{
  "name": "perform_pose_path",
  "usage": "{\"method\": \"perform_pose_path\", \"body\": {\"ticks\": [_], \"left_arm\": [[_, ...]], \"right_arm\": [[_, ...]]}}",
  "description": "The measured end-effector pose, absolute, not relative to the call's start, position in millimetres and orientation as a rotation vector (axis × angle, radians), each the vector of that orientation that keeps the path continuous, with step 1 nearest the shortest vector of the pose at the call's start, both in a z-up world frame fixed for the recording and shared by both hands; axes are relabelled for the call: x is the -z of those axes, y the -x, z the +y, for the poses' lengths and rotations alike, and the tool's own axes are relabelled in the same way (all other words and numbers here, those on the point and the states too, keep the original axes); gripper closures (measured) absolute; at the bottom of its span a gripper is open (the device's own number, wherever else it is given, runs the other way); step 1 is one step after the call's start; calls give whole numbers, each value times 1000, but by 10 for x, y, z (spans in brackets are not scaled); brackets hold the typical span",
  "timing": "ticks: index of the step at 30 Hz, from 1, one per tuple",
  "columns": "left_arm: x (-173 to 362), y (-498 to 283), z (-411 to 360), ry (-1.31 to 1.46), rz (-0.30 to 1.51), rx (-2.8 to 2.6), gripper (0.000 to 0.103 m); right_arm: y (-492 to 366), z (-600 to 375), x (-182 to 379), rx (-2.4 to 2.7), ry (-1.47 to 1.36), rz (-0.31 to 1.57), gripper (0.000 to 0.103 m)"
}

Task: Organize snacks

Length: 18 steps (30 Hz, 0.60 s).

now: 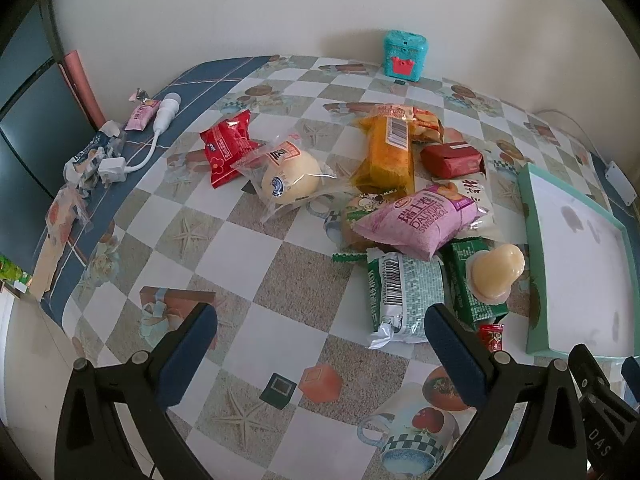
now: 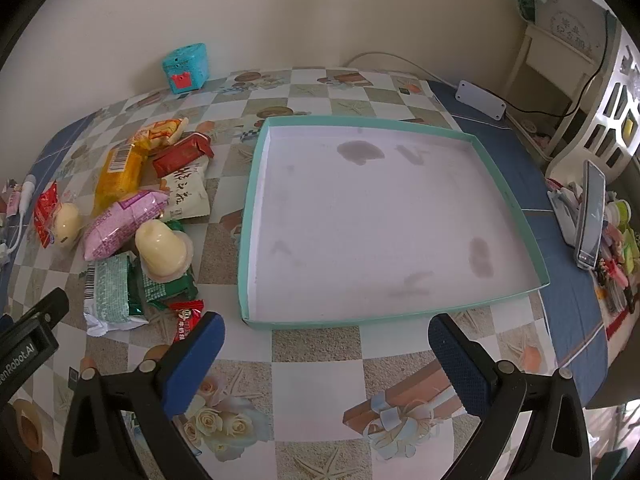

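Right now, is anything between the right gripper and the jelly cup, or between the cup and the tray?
Nothing visible blocks the right gripper. The jelly cup sits atop green packets beside the tray, bare tablecloth between them.

Readable text. Pink packet (image 1: 420, 220), centre of the heap: "DALIYUAN SWISS ROLL" under large Chinese characters. Body of the right tool (image 1: 596, 436), near right corner of the left wrist view: "DAS". Body of the left tool (image 2: 28, 344), near left edge of the right wrist view: "enRobot.AI", its first letters cut off. Barcodes with digits too small to read stand on the yellow cake pack (image 1: 390, 152) and on the silver-green pack (image 1: 400, 296). White packet (image 2: 188, 190), far side of the heap: brushed Chinese characters, not legible. Other printing is too blurred to read.
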<state>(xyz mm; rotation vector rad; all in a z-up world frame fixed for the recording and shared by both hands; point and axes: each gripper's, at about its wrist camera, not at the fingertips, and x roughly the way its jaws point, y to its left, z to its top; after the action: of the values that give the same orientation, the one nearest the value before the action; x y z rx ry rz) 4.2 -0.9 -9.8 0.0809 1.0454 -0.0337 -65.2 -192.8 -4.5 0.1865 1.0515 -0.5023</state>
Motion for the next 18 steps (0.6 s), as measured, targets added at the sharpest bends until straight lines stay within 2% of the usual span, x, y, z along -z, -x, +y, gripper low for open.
{"method": "perform_pose_path", "body": {"ticks": [18], "left_arm": [[128,-56,-24,-75,1060,35,0]], "right_arm": [[650,-1916,45,502,-186,1050,0]]}}
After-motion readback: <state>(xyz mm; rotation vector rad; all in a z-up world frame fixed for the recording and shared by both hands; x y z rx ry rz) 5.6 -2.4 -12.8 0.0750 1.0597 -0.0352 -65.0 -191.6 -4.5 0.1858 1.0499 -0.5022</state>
